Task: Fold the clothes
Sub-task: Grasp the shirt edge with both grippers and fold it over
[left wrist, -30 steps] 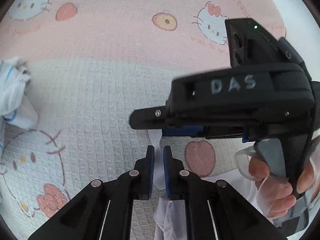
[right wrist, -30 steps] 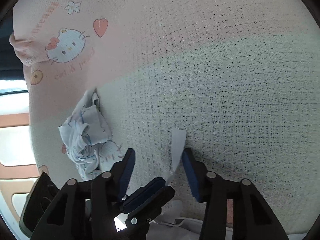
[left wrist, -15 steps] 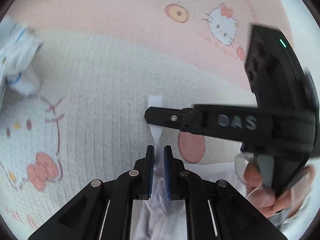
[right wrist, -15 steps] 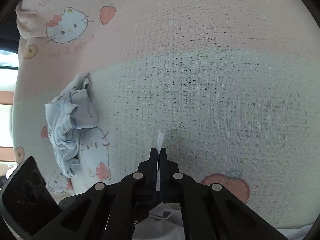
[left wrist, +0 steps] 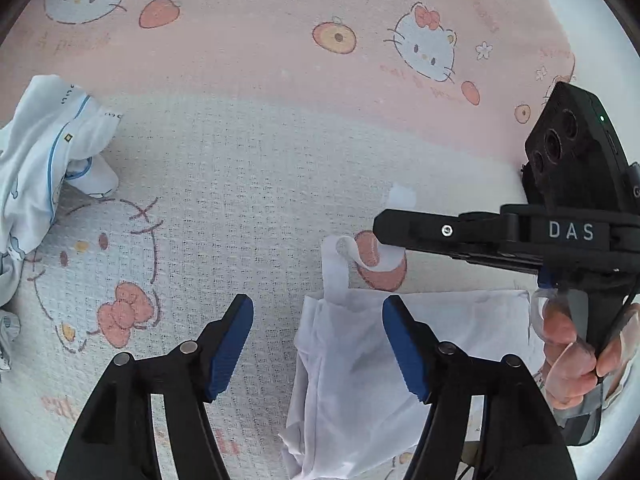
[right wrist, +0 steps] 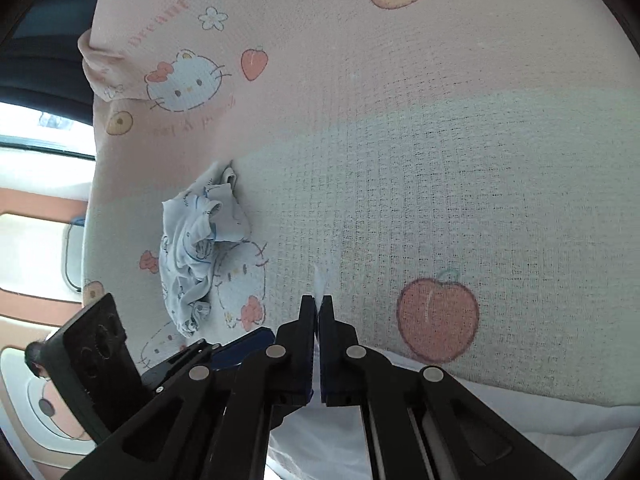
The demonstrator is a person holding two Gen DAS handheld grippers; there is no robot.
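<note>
Right now my left claw [left wrist: 318, 344] is spread wide above the thin white strappy garment [left wrist: 360, 364], which lies flat on the pink-and-white waffle-weave cartoon-cat blanket [left wrist: 248, 152] at 6 o'clock in my left view. My right claw [right wrist: 317, 312] is clamped on one of its white straps [right wrist: 320, 280], and a crumpled pale blue printed garment [left wrist: 40, 152] sits well apart at 9 o'clock.

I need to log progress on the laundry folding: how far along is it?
Early. Nothing looks folded yet. In hand: the right tongs are shut on a strap of the thin white garment, while the left tongs are open over it. Left: folding it, then the crumpled white blue-trimmed garment beside it.
</note>
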